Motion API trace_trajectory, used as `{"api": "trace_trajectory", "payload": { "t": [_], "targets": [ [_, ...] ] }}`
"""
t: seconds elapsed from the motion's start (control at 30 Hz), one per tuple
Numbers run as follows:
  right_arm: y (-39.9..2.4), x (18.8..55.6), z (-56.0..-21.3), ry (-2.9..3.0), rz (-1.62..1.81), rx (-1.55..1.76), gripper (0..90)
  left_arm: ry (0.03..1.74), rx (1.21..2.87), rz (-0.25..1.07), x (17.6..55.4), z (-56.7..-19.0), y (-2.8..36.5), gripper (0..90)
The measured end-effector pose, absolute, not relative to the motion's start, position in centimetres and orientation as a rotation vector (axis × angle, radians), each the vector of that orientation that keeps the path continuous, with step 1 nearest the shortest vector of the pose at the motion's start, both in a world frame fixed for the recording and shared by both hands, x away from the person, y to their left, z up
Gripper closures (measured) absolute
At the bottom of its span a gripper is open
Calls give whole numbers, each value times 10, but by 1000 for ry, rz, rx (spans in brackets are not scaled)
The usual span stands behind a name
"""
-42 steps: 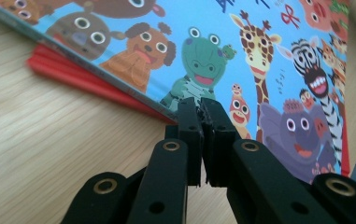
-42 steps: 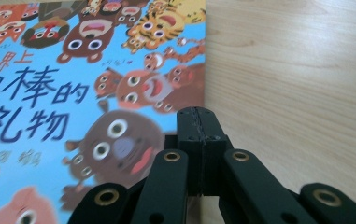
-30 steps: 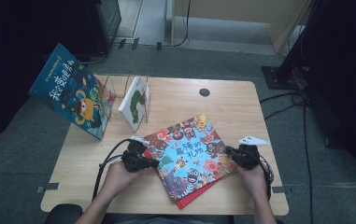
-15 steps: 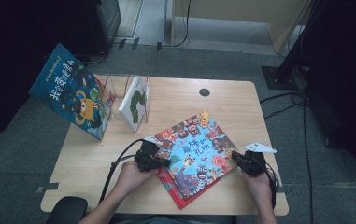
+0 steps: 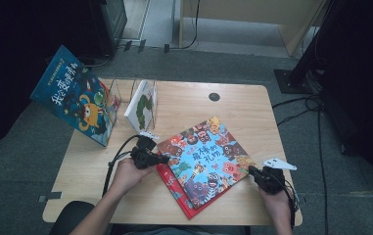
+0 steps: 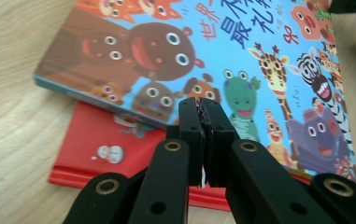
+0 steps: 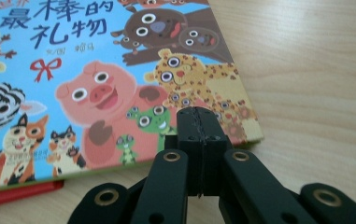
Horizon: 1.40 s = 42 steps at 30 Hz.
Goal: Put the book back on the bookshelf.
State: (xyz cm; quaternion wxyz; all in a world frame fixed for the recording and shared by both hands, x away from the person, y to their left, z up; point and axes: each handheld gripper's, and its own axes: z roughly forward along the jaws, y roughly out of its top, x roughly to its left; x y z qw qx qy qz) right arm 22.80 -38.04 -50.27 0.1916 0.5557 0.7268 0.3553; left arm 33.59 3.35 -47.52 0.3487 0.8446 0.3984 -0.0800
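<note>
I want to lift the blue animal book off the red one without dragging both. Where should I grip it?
Grip the blue animal book at its corner overhanging the red book, coming level from the table's right side by the right gripper: that edge sits raised off the table.

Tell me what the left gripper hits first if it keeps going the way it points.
Most likely the blue animal book: the left gripper, jaws shut, aims at its near edge, just above the red book underneath.

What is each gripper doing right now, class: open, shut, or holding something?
Left gripper: shut, empty, at the animal book's edge.
Right gripper: shut, empty, at its opposite corner.
</note>
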Motion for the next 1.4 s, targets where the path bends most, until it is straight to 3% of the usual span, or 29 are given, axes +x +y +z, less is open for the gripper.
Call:
{"api": "trace_trajectory", "payload": {
  "t": [0.47,1.4],
  "targets": [
    [-387,229,-509,2061,964,1607,900,1086,2174,-173,347,-474,50,844],
    [-380,278,-508,2060,1036,1575,900,1258,2128,-70,364,-486,88,828]
  ]
}}
